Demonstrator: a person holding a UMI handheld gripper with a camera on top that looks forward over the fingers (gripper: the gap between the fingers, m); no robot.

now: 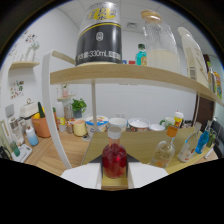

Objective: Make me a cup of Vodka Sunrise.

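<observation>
— Where is the task's thing being seen?

— A small round bottle of red liquid (114, 161), white-capped and upright, is being shown at six o'clock of the scene, on a wooden tray (145, 142), at the tips of the tool (114, 176).

— And how is the tool being held?

— Its two white fingers (82, 176) are being seen at either side of the bottle's base, at nine and three o'clock of it. Whether they are pressing on the glass cannot be told; the lower part is being hidden in darkness.

— What is being seen around the bottle?

— At three o'clock of it a clear bottle with an orange cap (165, 148) is standing, and beyond that a blue bottle (202, 140). At twelve o'clock, behind the tray, a row of tubs (137, 124) is lined up on the table (60, 145). At ten o'clock a potted plant (77, 107) is being shown.

— And higher?

— At twelve o'clock a wooden shelf (125, 75) is carrying a black can marked 330mL (99, 37), with a clear glass jar (161, 42) at three o'clock of the can.
</observation>
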